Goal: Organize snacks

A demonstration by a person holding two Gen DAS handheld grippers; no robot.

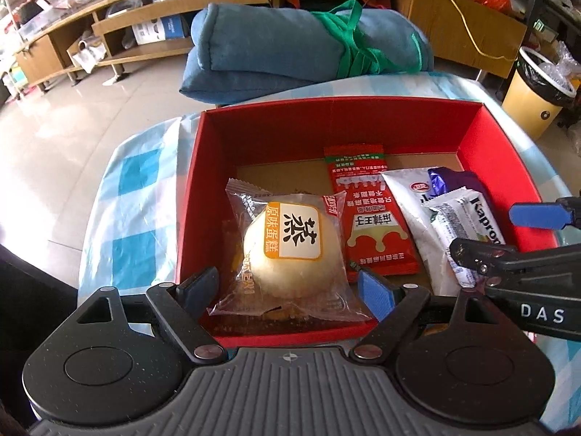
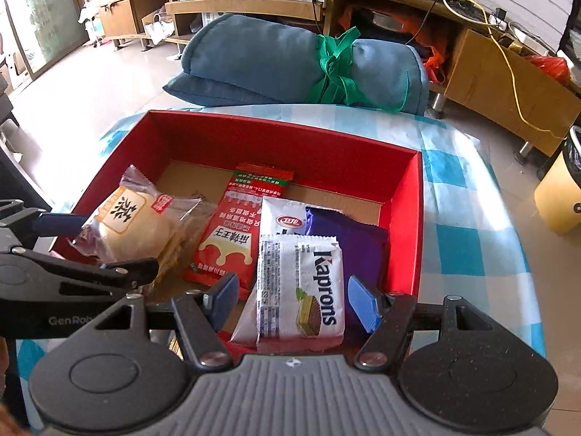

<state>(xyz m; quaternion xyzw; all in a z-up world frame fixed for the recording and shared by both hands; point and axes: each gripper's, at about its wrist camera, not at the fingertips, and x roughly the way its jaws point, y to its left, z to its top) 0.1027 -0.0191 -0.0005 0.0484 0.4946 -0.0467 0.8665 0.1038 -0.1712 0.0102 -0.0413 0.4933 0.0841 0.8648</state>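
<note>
While both grippers hang over the red box [image 1: 203, 196], the placing step appears finished. Nearest, the left gripper [image 1: 287, 287] is spread wide around the cake packet [image 1: 287, 250], apparently untouched; the right gripper [image 2: 294, 301] is parted beside the Kaprons wafer [image 2: 301, 290], nothing held. Further snacks, if any, would be fetched next.

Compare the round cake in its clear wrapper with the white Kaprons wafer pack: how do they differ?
The round cake in its clear wrapper is domed and pale yellow, visible through its film; the white Kaprons wafer pack is flat, rectangular and opaque. The cake lies at the left of the red cardboard box, while the wafer pack lies at the right, atop other packets. Both are sealed and inside the box.
</note>
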